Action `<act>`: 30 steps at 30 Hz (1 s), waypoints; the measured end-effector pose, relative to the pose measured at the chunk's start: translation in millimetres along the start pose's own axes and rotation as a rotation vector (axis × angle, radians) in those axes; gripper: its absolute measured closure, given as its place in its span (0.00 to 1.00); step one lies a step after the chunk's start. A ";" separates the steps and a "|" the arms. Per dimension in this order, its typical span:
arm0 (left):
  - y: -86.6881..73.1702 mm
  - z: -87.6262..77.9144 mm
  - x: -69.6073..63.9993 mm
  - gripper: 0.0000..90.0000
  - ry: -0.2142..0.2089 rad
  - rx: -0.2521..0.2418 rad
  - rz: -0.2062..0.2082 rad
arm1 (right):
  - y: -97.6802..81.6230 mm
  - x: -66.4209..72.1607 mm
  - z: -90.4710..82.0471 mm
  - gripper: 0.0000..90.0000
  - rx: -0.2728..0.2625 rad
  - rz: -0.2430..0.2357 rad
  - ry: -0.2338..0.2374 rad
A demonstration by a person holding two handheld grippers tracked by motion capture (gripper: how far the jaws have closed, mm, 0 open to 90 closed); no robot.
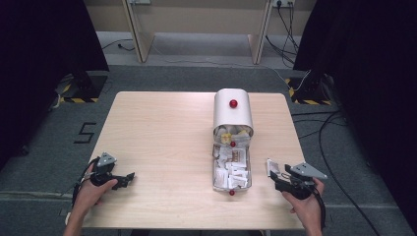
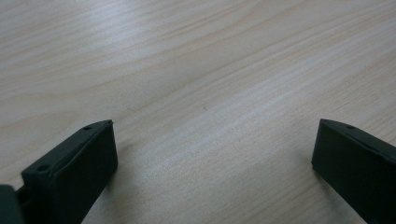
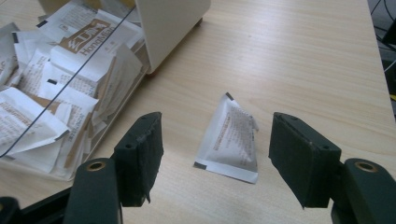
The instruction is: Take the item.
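Observation:
A small white sachet (image 3: 231,137) with brown print lies flat on the wooden table, just ahead of my right gripper (image 3: 217,122), whose jaws stand open and do not touch it. From above, that sachet (image 1: 272,167) sits right of a clear drawer (image 1: 215,173) pulled out of a white rounded box (image 1: 232,118) with a red knob. The drawer holds several similar sachets (image 3: 56,79). My right gripper (image 1: 275,182) is held near the table's front right. My left gripper (image 1: 129,178) rests at the front left, and its jaws (image 2: 215,126) are open over bare wood.
The box (image 3: 173,23) stands at the table's middle back, with its drawer's clear wall (image 3: 70,84) close to my right gripper's left jaw. Cables trail on the floor to the right of the table (image 1: 157,128).

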State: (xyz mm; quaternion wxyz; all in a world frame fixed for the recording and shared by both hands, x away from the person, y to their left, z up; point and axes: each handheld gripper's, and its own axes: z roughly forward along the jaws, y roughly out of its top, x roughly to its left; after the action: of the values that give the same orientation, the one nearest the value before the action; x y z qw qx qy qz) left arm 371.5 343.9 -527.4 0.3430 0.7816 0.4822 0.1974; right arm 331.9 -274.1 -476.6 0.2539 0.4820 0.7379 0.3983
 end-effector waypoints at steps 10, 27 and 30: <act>0.0 0.0 0.0 0.00 0.000 0.000 0.000 | -7.9 8.2 -2.2 0.37 0.016 0.000 0.006; 0.0 0.0 0.0 0.00 0.000 0.000 0.000 | -24.6 10.5 -15.6 0.29 0.031 0.019 0.010; 0.0 0.0 0.0 0.00 0.000 0.000 0.001 | -29.2 11.6 -14.8 0.28 0.036 0.022 0.017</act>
State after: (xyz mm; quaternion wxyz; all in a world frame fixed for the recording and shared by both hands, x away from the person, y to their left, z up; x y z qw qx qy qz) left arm 371.6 343.9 -527.4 0.3429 0.7817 0.4820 0.1978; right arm 301.1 -275.0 -492.6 0.2347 0.4914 0.7415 0.3919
